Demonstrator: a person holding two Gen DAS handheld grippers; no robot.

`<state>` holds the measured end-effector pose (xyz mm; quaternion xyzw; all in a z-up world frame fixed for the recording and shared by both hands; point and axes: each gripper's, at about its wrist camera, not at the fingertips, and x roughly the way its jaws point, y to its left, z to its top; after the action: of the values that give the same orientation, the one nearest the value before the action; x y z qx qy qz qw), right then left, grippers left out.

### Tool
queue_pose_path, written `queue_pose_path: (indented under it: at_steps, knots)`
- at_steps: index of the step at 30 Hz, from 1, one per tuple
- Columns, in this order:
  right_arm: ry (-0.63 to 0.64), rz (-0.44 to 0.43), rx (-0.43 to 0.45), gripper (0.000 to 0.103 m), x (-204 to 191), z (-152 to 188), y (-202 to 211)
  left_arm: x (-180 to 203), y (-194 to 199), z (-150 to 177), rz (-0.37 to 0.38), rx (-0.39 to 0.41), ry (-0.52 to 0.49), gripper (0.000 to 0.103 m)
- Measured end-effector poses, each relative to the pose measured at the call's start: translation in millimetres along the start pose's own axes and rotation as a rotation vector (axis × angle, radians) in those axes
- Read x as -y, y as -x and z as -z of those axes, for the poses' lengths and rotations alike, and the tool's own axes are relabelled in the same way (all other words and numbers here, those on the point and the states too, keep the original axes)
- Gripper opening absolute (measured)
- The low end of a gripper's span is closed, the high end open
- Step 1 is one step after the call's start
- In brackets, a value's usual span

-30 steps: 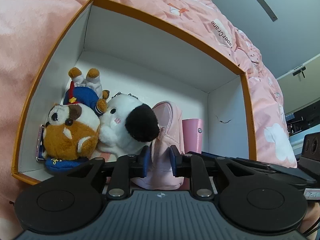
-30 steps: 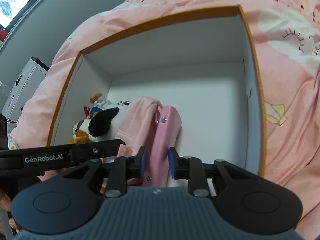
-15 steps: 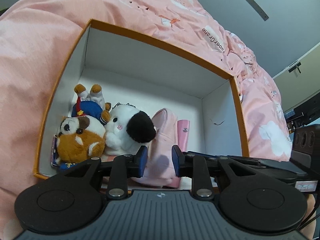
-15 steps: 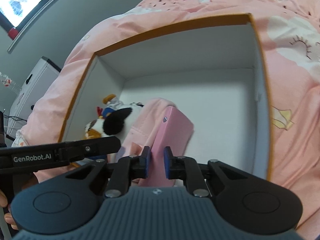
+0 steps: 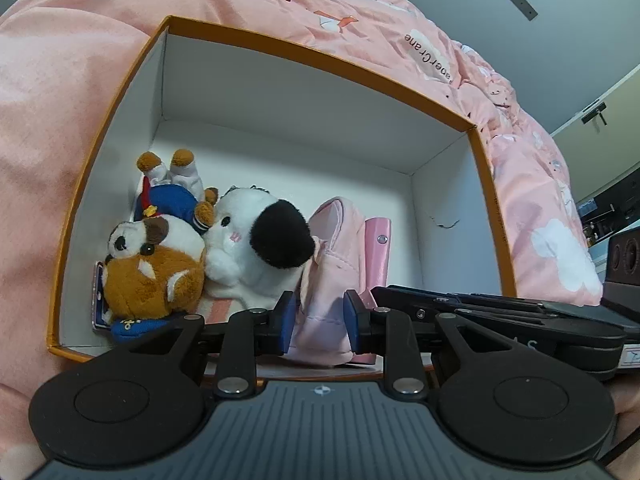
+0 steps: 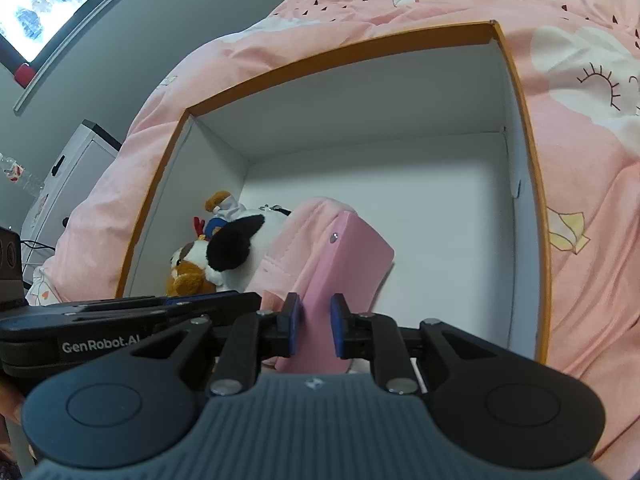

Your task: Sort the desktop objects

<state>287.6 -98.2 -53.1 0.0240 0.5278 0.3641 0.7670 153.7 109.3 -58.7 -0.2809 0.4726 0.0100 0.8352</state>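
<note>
Both views are softly and evenly lit; the box (image 5: 440, 168) floor is partly shadowed, straight edges are bowed by fisheye distortion, and a bright screen (image 6: 60, 0) is overexposed.

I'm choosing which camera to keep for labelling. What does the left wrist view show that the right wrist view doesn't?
Only the left wrist view shows the brown plush's face and the left tongs open around the pink fabric pouch. Only the right wrist view shows the wall screen and the right tongs shut on the pink case. Both show the orange-rimmed box and the black-and-white plush.
</note>
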Motion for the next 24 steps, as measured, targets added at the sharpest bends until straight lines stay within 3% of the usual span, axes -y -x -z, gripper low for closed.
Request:
queue_pose_path:
  at_steps: [8,24]
  knots:
    - [0.027,0.006,0.000,0.019,-6,0,-3,-1,-2,0,-0.031,-0.005,0.000,0.029]
    - [0.008,0.012,0.044,0.026,4,6,10,0,12,-1,-0.014,0.026,-0.023,0.032]
